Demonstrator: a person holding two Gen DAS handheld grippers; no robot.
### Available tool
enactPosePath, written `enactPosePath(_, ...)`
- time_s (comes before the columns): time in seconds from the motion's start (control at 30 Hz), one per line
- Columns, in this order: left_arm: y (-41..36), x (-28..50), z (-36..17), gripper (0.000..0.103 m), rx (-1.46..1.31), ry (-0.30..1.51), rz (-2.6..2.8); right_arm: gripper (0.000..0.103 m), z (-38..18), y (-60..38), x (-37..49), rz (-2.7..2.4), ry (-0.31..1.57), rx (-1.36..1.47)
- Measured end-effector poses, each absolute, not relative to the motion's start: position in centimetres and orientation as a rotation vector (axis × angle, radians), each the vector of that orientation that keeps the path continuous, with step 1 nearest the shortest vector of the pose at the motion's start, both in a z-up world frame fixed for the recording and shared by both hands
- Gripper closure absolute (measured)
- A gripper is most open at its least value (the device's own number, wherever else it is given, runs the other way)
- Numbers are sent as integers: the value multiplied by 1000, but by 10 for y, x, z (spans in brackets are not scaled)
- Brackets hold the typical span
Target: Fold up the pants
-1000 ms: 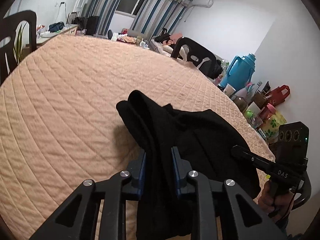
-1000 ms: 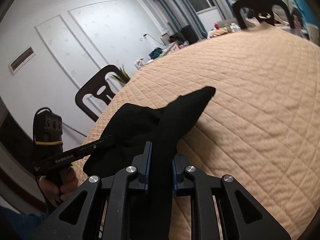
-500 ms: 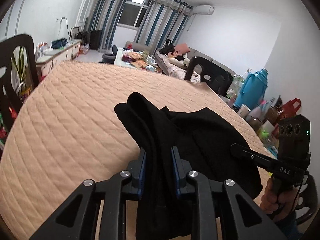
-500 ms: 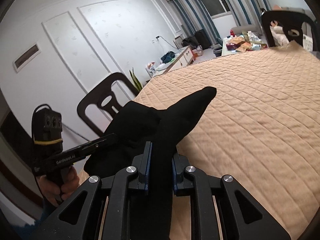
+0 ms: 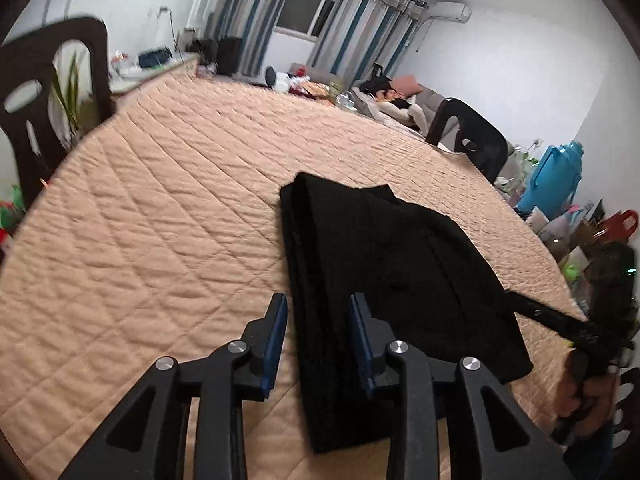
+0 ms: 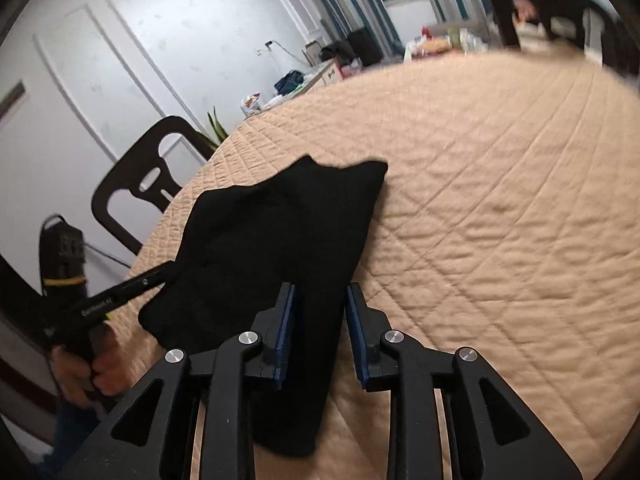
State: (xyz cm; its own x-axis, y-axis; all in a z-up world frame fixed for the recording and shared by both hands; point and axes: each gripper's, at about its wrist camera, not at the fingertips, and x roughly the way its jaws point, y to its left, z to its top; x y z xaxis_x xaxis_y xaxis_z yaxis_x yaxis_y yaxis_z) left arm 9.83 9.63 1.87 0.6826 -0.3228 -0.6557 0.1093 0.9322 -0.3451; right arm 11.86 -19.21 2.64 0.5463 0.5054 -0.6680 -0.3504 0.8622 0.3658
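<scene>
The black pants (image 5: 384, 264) lie folded flat on the peach quilted surface (image 5: 160, 216), near its front edge. My left gripper (image 5: 318, 312) is open, its jaws apart on either side of the left folded edge of the pants. My right gripper (image 6: 320, 300) is open too, astride the right edge of the pants (image 6: 280, 240). The right gripper also shows at the right of the left wrist view (image 5: 560, 320), at the pants' edge. The left gripper shows at the left of the right wrist view (image 6: 132, 288).
Dark chairs stand at the surface's left side (image 5: 44, 92) and far right (image 5: 472, 140). A blue thermos (image 5: 556, 176) and clutter crowd the right side. A sofa with clothes (image 5: 392, 96) and curtained window lie beyond the far edge.
Both grippers opened and let go of the pants. The pants dropped from a raised, bunched hold to lie flat on the quilt.
</scene>
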Motion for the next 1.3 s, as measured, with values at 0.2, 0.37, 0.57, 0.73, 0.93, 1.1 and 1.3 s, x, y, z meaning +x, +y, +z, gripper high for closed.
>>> enactPosePath(0.2,78,60,40,71,-221,716,-306,77,44,-177,85,599,782,88)
enactPosePath(0.37,55,53,22,70,-95,741,-298,77,15,-156,79,595,860,-44)
enactPosePath(0.57,62,65,28,70,-103,777,-278,77,32,-161,91,603,831,-40)
enactPosePath(0.73,58,110,47,71,-80,762,-256,77,45,-161,135,586,805,19)
enactPosePath(0.93,53,180,29,70,-66,814,-170,77,32,-147,197,538,865,33)
enactPosePath(1.1,63,188,18,62,-111,824,-153,78,18,-157,222,474,899,77)
enactPosePath(1.3,67,138,34,63,-93,792,-178,77,37,-156,174,485,854,1)
